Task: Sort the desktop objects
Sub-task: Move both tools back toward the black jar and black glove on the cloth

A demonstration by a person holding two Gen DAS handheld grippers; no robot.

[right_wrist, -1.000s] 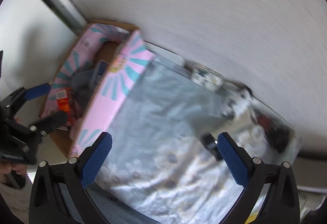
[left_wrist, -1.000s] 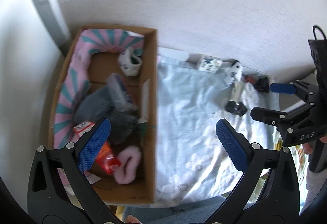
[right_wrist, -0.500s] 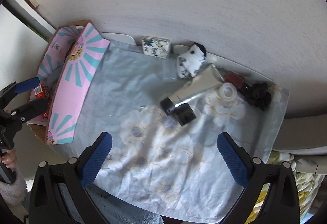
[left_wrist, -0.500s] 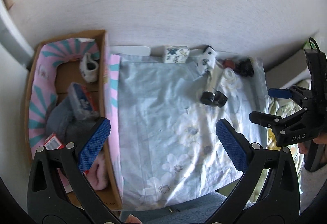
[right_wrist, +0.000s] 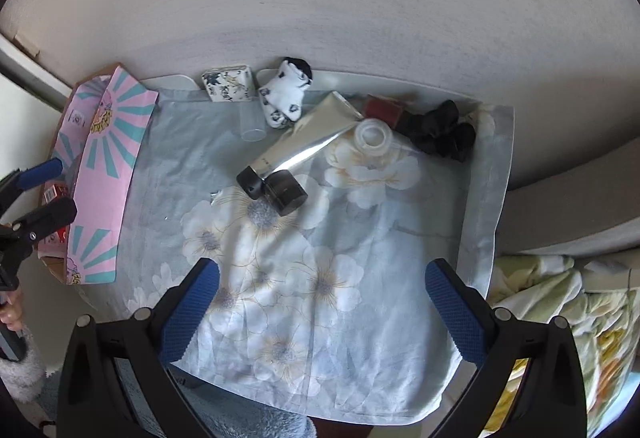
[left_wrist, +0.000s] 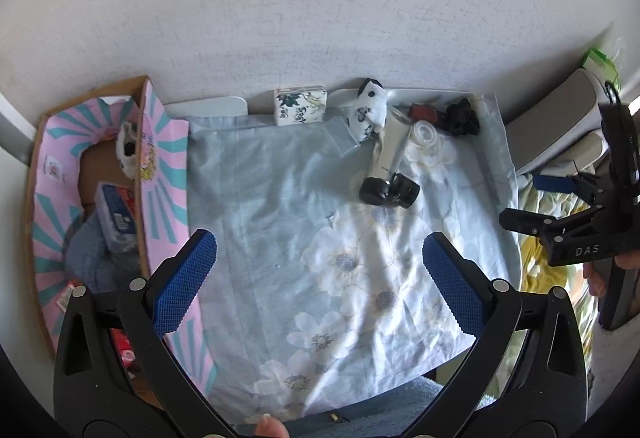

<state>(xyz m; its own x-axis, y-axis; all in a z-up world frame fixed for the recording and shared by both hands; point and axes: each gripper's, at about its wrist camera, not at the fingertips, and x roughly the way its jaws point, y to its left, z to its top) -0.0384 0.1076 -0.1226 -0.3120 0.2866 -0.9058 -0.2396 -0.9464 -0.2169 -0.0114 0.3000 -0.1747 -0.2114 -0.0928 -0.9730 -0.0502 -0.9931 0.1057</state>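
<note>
Both wrist views look steeply down from high above, sharing the floral cloth (left_wrist: 328, 238).

We are seeing a tabletop (right_wrist: 360, 79) lying under a floral cloth (right_wrist: 320, 258), with a cardboard box (left_wrist: 36, 166) sitting at the cloth's left edge against the wall.

We are looking down on a cloth (right_wrist: 320, 258) that is covering the table, with the wall lying at twelve o'clock. A cardboard box (left_wrist: 40, 198) is sitting at nine o'clock, just beside the cloth. Along the far edge a small box (right_wrist: 228, 82), a sock (right_wrist: 286, 94) and a dark bundle (right_wrist: 440, 130) are running toward two o'clock. A tube (right_wrist: 304, 142) is lying near the centre, its cap touching a jar (right_wrist: 286, 192).
</note>
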